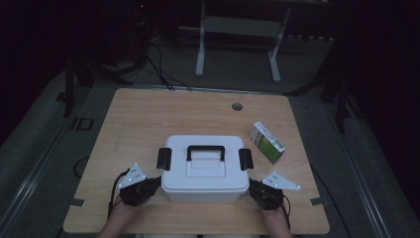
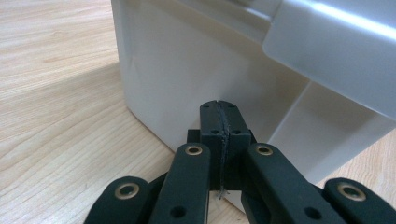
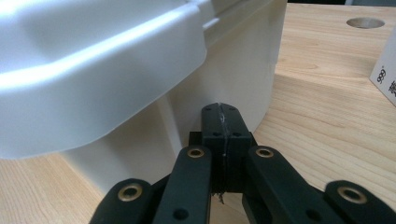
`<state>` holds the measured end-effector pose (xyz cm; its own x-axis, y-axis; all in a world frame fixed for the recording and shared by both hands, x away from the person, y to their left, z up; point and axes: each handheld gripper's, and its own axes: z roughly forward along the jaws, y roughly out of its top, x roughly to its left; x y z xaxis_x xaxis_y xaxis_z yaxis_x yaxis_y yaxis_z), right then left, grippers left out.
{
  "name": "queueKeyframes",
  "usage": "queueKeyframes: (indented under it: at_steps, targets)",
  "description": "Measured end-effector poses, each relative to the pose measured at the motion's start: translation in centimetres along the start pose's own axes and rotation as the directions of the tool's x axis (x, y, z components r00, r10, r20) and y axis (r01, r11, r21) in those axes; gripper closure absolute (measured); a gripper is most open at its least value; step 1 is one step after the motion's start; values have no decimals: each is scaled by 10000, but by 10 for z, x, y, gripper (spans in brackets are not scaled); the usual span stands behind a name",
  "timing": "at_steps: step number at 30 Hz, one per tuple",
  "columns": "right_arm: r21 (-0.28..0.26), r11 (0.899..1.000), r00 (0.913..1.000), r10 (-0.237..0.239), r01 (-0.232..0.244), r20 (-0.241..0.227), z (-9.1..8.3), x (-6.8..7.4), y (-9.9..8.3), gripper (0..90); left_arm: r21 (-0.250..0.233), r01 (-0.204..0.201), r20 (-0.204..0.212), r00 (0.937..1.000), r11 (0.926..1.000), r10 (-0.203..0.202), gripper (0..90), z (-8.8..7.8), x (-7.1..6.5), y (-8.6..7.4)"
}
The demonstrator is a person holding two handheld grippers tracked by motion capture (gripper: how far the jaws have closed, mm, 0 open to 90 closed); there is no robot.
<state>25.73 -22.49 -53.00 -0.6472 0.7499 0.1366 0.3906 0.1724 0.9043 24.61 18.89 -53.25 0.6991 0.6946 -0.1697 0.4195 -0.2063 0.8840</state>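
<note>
Two tools at the near corners of a white lidded box (image 1: 205, 168), one on each side. Left tool (image 1: 154, 185) clamped fully together with nothing between its pads, tips right at the box's lower left wall near the front corner; in the left gripper view (image 2: 219, 114), black jaws pressed flat against each other just before the pale wall, under the overhanging lid rim. Right tool (image 1: 253, 187) likewise closed tight and empty, tips at the lower right wall; same in the right gripper view (image 3: 222, 116). Box upright in the middle of the wooden surface (image 1: 143, 114), lid on, black handle (image 1: 205, 150) flat on top, black latches (image 1: 164, 158) at both ends. Green and white carton (image 1: 267, 143) just beside the box's far right corner, apart from it.
</note>
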Motion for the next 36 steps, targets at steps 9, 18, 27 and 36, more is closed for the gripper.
queueKeyframes:
  at_steps: [9,18,27,36]
  targets:
    - [-30,9999,9999,145,-145,-82,1,-1,0,900,9,45,125,9999,10000,-45,899,0,3,-1]
    - [-9,9999,9998,173,-173,-102,2,-3,1,900,117,25,40,10000,9999,-26,899,5,4,0]
    - [-50,9998,9998,169,-169,71,12,-7,6,900,43,95,-125,9999,9999,-95,899,9,10,3]
    - [-66,9994,9994,333,-332,61,24,-10,11,900,41,202,-342,9992,9998,-200,900,11,21,7]
